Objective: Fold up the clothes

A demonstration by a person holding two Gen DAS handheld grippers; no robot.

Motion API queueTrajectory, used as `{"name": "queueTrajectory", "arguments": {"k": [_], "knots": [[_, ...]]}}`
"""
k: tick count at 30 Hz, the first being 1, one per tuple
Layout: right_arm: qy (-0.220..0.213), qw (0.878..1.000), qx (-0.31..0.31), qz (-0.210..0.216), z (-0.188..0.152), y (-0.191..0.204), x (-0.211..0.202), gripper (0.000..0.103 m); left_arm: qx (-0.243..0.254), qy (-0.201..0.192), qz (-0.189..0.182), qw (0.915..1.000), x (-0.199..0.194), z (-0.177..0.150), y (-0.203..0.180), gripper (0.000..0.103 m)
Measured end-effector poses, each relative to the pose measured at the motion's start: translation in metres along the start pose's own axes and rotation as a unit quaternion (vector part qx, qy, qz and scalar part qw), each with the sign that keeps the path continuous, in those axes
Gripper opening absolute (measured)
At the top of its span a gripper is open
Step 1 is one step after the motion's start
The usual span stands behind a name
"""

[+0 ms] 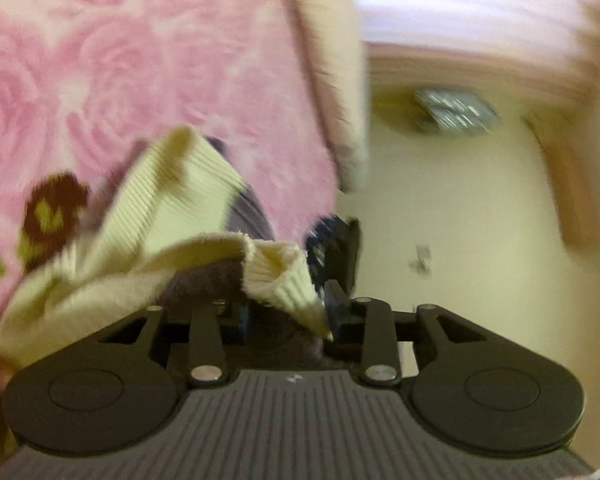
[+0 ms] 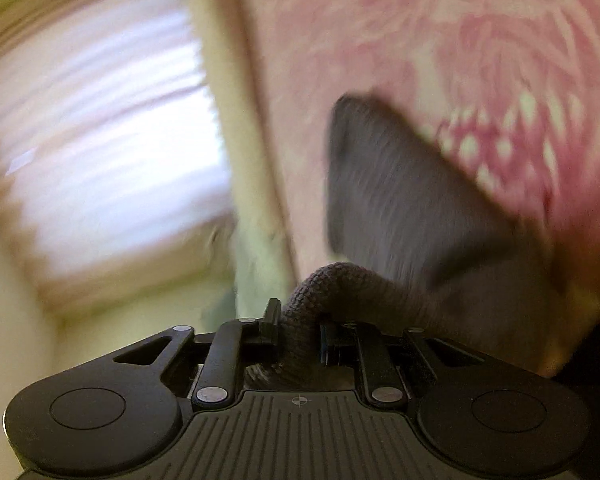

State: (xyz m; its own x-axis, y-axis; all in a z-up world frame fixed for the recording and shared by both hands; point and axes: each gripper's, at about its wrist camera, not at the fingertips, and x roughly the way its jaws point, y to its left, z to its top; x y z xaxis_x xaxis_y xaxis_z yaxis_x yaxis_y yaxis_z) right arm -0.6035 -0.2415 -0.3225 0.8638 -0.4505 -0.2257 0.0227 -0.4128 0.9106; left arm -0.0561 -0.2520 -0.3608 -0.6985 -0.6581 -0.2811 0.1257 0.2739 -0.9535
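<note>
Nearest in the left wrist view, the left tool (image 1: 288,320) is clenched on a knitted garment (image 1: 140,264): a cream ribbed edge is pinched by the finger at about 1 o'clock from the tool's body, with grey-purple knit bunched between the fingers. In the right wrist view the right tool (image 2: 298,332) is likewise clenched, on a thick grey-purple roll of the same knit, and a dark flap of it trails away toward 1 o'clock. Both views are smeared with motion, so the garment seems to be held up and carried, not lying flat. Beyond it lies the bed, covered by a pink flowered blanket (image 1: 140,60), at 11 o'clock in the left view and 1 o'clock in the right. Farther off are the pale floor (image 1: 460,220) and a bright curtain (image 2: 100,140). No neat fold shows; I judge the folding early, with spreading, folding and stacking all left.
</note>
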Motion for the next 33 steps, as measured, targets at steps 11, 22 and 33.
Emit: {"name": "queueTrajectory", "arguments": {"k": [11, 22, 33], "knots": [[-0.043, 0.999, -0.032, -0.002, 0.053, -0.006, 0.040, 0.027, 0.202, -0.090, 0.034, 0.9747, -0.011, 0.030, -0.036, 0.056], [-0.074, 0.973, -0.217, -0.016, 0.051, 0.031, 0.038, 0.103, 0.301, -0.050, 0.089, 0.9482, 0.004, 0.009, -0.034, 0.057], [-0.075, 0.876, -0.455, -0.143, 0.041, 0.063, 0.090, 0.090, 0.384, -0.039, 0.129, 0.9133, 0.035, 0.015, -0.047, 0.061]]}}
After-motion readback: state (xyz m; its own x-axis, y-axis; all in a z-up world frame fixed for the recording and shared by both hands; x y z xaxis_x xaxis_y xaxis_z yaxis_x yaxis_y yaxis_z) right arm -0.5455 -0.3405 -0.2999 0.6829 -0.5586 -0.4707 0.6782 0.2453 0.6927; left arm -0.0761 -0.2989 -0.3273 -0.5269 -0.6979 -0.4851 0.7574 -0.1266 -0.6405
